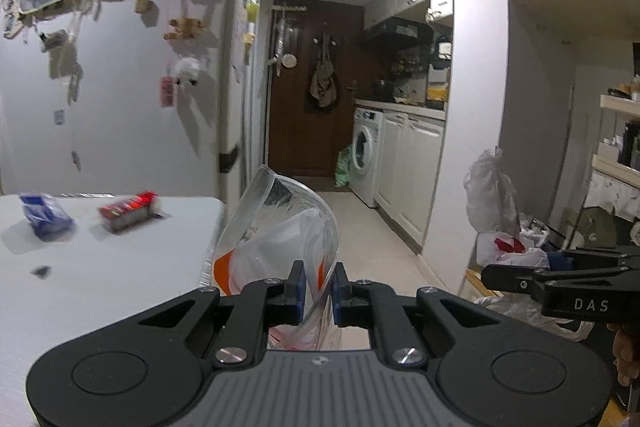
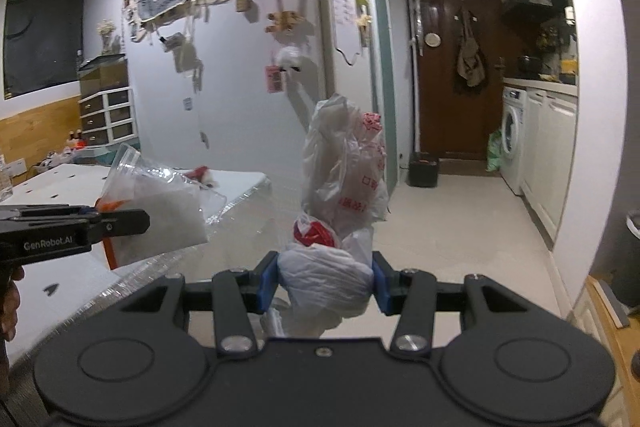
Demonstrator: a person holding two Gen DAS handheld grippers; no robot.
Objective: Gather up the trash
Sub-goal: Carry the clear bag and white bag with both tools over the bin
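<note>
left tool [image 1: 318, 285]: clamped on clear plastic bag [image 1: 280, 227], held just off white bench [image 1: 120, 267] corner | right tool [image 2: 325, 281]: gripped white trash bag [image 2: 344, 187], beyond that bench's end | red wrapper [image 1: 128, 213], blue wrapper [image 1: 46, 215]: lay on bench

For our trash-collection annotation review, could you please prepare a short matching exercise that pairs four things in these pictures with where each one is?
Things:
1. clear plastic bag
2. white plastic bag
3. red packet
4. washing machine

Places:
A. lying on the white table
B. pinched in the left hand-held gripper
C. under the kitchen counter, down the hallway
D. clamped in the right hand-held gripper

Pairs: 1-B, 2-D, 3-A, 4-C
</note>
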